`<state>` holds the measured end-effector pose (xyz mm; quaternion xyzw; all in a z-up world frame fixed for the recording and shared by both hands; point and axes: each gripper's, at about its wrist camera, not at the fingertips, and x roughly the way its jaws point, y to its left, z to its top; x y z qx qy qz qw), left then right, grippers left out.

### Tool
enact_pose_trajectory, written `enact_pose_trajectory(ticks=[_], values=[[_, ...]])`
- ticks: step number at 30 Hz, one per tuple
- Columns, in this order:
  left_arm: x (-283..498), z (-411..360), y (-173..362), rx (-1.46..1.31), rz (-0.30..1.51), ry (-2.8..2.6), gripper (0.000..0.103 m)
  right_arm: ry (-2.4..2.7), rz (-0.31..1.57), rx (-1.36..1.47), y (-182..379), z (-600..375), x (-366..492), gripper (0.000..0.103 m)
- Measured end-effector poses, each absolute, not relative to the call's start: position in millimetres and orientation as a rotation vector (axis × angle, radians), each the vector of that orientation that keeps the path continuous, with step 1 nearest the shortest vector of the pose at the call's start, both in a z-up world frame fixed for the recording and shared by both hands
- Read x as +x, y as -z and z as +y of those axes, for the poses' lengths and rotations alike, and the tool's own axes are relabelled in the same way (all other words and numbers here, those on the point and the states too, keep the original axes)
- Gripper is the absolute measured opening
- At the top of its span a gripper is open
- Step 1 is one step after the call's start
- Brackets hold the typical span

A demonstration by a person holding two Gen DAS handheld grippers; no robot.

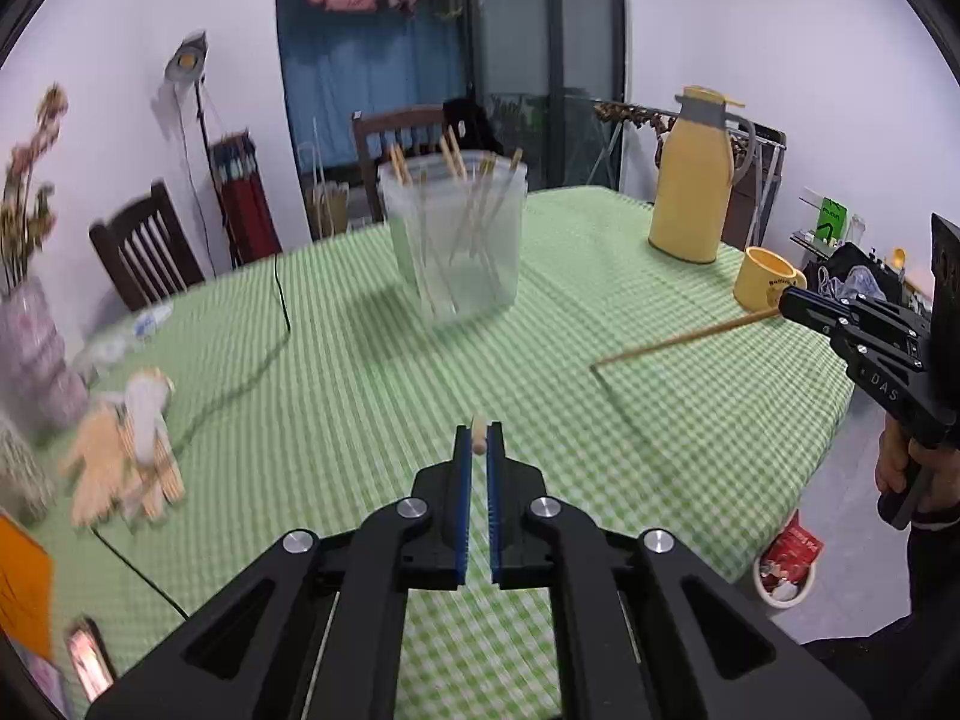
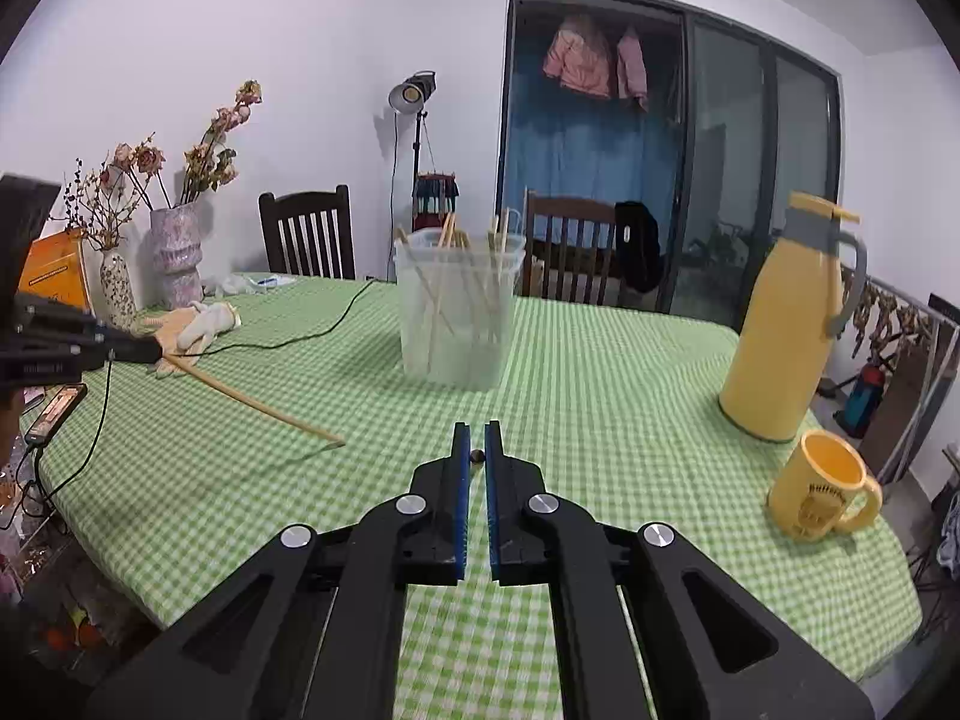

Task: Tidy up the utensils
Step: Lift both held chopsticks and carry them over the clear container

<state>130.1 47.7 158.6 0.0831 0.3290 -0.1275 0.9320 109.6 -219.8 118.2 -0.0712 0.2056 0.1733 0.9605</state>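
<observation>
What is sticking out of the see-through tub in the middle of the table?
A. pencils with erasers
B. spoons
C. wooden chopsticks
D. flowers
C: thin wooden chopsticks lean inside the clear tub on the green checked table, their tops poking above its rim; the flowers stand in vases far off at the table's edge.

Even indoor light, fisheye-bent edges; left wrist view motion-blurred.

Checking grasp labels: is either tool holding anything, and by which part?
Both. Left tool grips one chopstick by its thick end; right tool grips another chopstick at one end.
</observation>
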Motion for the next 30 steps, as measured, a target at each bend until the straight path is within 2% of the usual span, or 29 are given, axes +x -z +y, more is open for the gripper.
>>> enact_pose_trajectory(ticks=[8, 19, 23, 30], values=[[176.3, 25.4, -187.6, 0.269, 0.635, 0.282, 0.002, -0.384, 0.387, -0.162, -145.4, -217.1, 135.9, 0.005], [220.3, 25.3, -211.0, 0.242, 0.616, 0.333, 0.002, -0.402, 0.380, -0.184, -162.5, -214.8, 168.1, 0.005], [227.6, 31.3, -266.8, 0.210, 0.518, 0.363, 0.002, -0.418, 0.336, -0.209, -190.1, -213.3, 178.6, 0.005], [246.3, 22.9, -366.4, 0.271, 0.354, 0.361, 0.002, -0.466, 0.152, -0.301, -285.3, -199.7, 196.0, 0.005]])
